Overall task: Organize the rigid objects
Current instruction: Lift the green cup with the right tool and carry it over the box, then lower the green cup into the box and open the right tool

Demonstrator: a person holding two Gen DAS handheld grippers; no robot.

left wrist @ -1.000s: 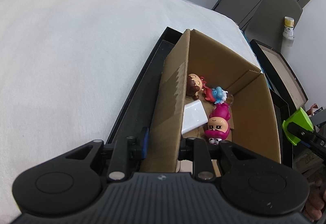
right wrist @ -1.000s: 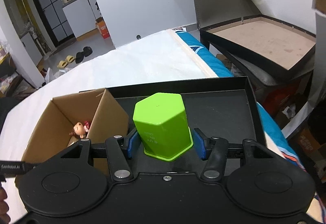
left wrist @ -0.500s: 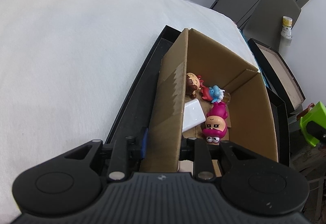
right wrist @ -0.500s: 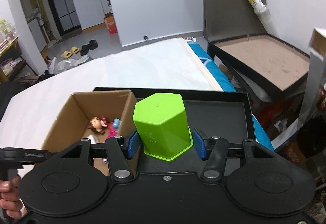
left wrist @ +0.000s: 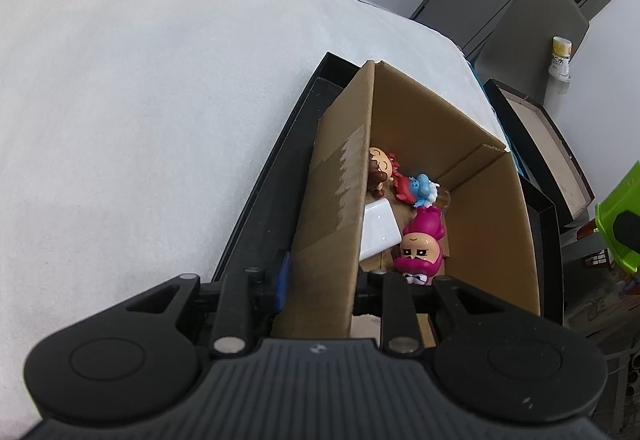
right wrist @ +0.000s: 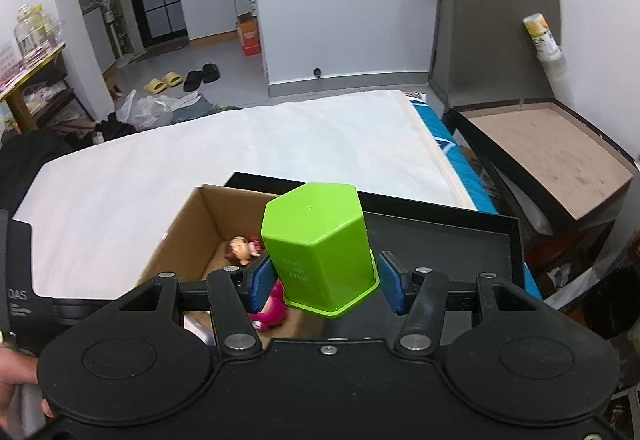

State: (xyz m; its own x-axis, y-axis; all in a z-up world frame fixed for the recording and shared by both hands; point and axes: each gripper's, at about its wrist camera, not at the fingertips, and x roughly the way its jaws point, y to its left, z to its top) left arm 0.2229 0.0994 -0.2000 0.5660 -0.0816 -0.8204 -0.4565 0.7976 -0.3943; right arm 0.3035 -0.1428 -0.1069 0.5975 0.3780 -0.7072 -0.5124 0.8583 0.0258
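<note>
My left gripper [left wrist: 322,280] is shut on the near left wall of an open cardboard box [left wrist: 472,132] that stands in a black tray [left wrist: 264,200]. Inside the box lie a pink figurine [left wrist: 420,252], a blue figurine [left wrist: 422,190], a brown-haired figurine [left wrist: 380,168] and a white flat block [left wrist: 378,230]. My right gripper [right wrist: 326,282] is shut on an upside-down green hexagonal cup [right wrist: 320,244], held in the air over the box's right wall [right wrist: 200,228]. The cup's edge also shows at the right of the left wrist view [left wrist: 618,224].
The tray [right wrist: 440,236] rests on a white bed [left wrist: 140,100]. A black lidded case [right wrist: 552,148] stands open to the right. A white bottle [right wrist: 544,36] stands behind it. Shoes and bags lie on the floor beyond the bed.
My right gripper has risen and swung left with the green cup, from over the black tray to over the box. My left gripper has kept its hold on the box wall.
</note>
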